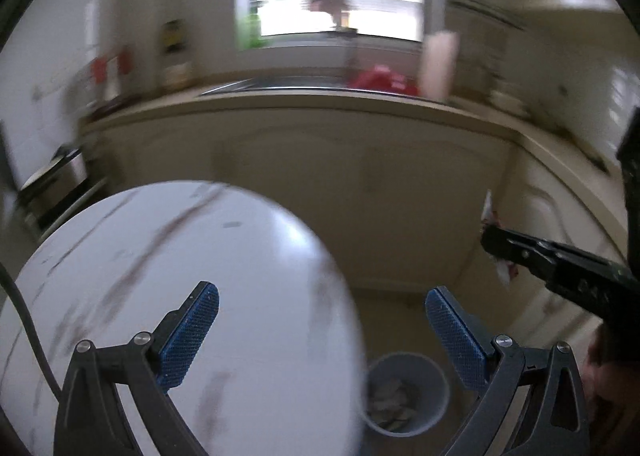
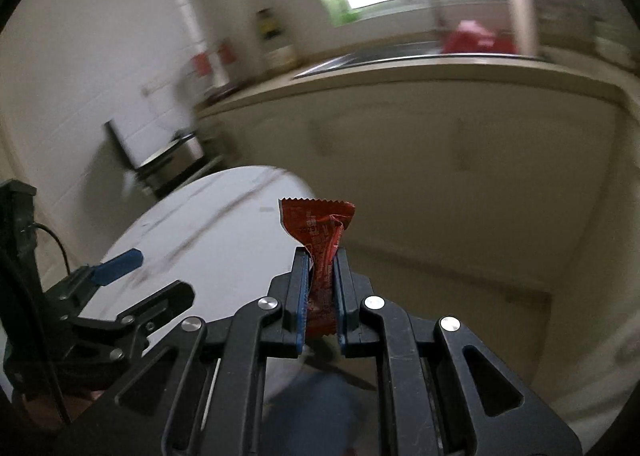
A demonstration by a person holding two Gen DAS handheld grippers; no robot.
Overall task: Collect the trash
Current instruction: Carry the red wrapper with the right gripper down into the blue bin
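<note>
Tongs first: your left gripper (image 1: 322, 332) is wide apart and empty over the round white marble table (image 1: 120, 276). Down on the floor sits the small grey trash bin (image 1: 408, 396). Your right gripper (image 2: 320, 292) squeezes the crinkly red snack wrapper (image 2: 320, 240), standing tall, zigzag end up. I think you're carrying it; next, hold it over the bin and let go.

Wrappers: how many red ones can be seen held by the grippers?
1. The red wrapper is pinched upright in the right gripper, beyond the edge of the white table. The left gripper is open and holds nothing.
</note>
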